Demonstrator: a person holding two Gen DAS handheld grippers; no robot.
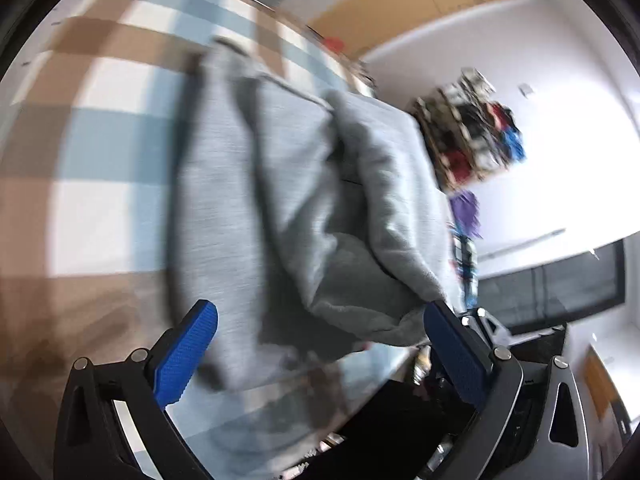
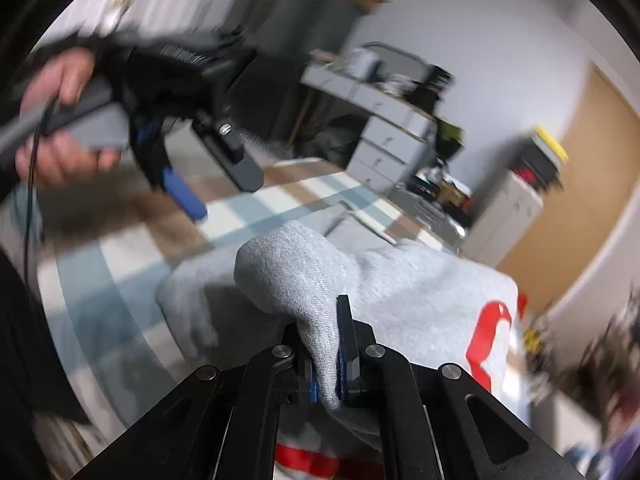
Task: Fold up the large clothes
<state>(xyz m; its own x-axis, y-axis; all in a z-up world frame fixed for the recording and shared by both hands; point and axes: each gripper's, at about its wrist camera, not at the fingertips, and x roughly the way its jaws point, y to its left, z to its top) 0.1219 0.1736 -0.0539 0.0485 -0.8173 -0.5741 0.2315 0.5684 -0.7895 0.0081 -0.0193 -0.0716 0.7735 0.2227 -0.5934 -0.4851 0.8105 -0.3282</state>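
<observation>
Right wrist view: right gripper (image 2: 328,360) clamped on grey sweatshirt (image 2: 400,292) fold — left gripper (image 2: 212,184) wide, empty, far left.

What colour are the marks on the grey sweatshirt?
Red, printed on the soft grey knit sweatshirt. The marks show best in the right wrist view.

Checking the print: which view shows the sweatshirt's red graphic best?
Right wrist view: the red graphic shows on the grey sweatshirt beside the right gripper. Left wrist view shows only plain grey cloth, no red.
</observation>
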